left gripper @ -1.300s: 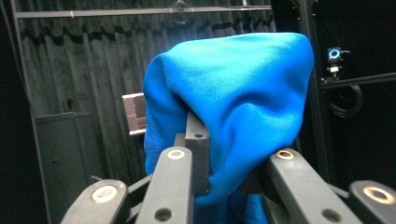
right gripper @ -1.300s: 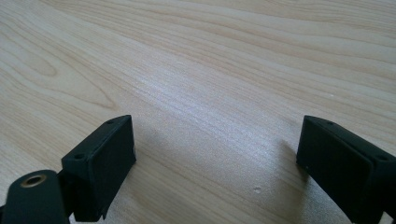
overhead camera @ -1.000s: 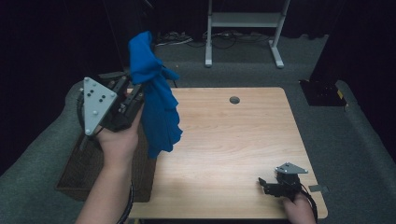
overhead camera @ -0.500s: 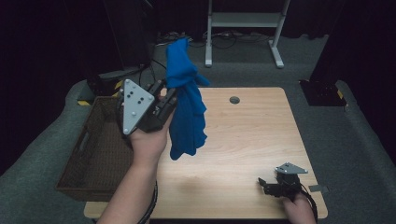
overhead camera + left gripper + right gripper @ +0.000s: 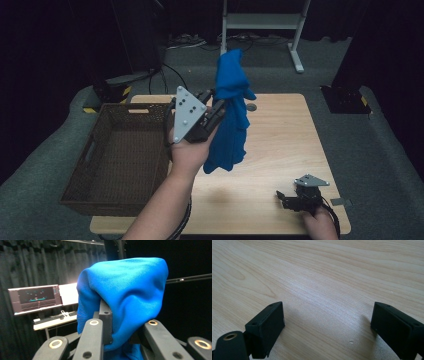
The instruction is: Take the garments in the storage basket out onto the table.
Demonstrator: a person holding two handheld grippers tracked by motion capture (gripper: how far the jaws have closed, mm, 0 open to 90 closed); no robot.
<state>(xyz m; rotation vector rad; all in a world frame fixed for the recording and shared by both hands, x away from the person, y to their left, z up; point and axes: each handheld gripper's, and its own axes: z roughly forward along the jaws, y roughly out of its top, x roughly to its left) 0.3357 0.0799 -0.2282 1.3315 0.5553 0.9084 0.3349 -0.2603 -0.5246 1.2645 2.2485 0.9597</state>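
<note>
One wooden bench fills the middle of the high view, a wicker basket at its left. Above centre hangs the blue cloth, clamped in the left tongs. Lower right, the right tongs rest apart.
</note>
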